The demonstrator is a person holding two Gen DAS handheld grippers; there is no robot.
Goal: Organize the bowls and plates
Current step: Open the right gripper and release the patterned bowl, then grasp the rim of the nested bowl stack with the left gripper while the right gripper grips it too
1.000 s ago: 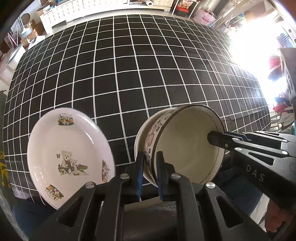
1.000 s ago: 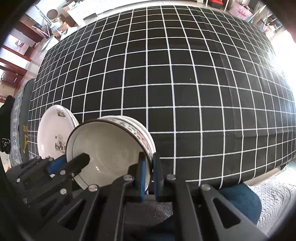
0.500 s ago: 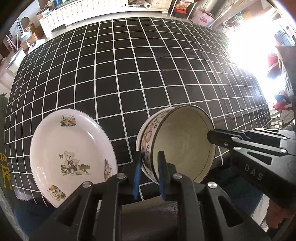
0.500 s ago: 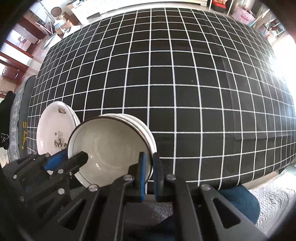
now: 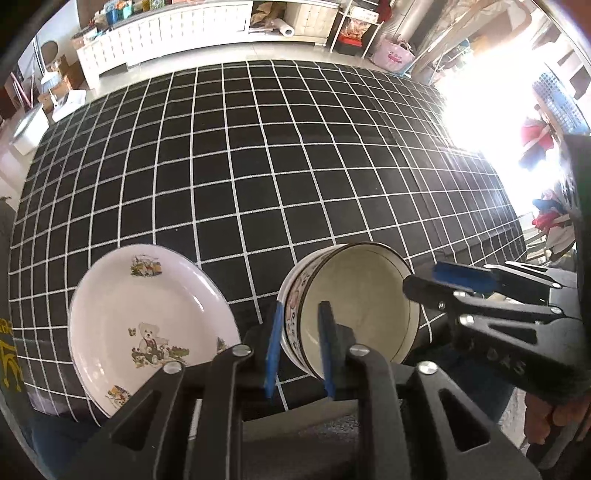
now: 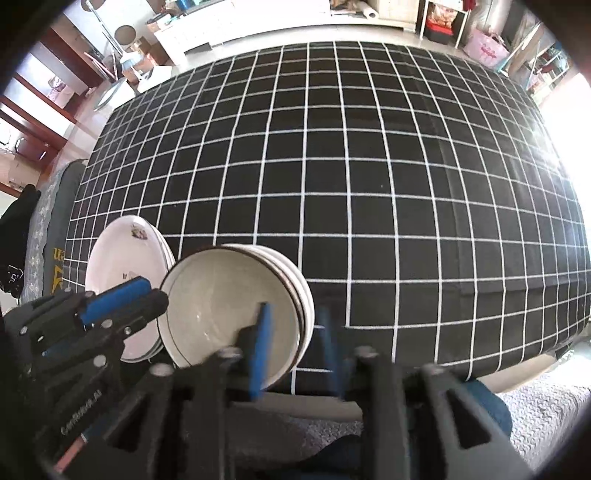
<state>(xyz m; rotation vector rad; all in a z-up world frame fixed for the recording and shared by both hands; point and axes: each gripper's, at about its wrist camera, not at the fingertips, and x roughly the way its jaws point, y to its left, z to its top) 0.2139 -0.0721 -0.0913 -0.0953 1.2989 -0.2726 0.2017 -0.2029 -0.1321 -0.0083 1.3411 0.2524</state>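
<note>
A stack of nested white bowls (image 5: 364, 295) (image 6: 221, 306) with dark rims sits near the front edge of the black grid tablecloth (image 5: 258, 166). Just left of it lies a white plate (image 5: 147, 325) (image 6: 122, 266) with a teddy-bear print, on top of other plates. My left gripper (image 5: 300, 347) (image 6: 122, 299) straddles the left rim of the bowls. Its jaws are opening, and the pads look just off the wall. My right gripper (image 6: 295, 347) (image 5: 436, 284) straddles the right rim. Its jaws are also opening, with clear gaps on both sides of the rim.
The tablecloth (image 6: 332, 184) stretches away behind the dishes. White cabinets (image 5: 184, 33) and clutter line the far wall, and strong glare fills the right side. A person's hand (image 5: 546, 417) holds the right gripper. A grey textured fabric (image 6: 535, 413) lies below the table's front edge.
The right gripper's jaws have sprung apart from the bowl rim they were clamping. The left jaws have parted a little. The bowls and plate stay where they were.
</note>
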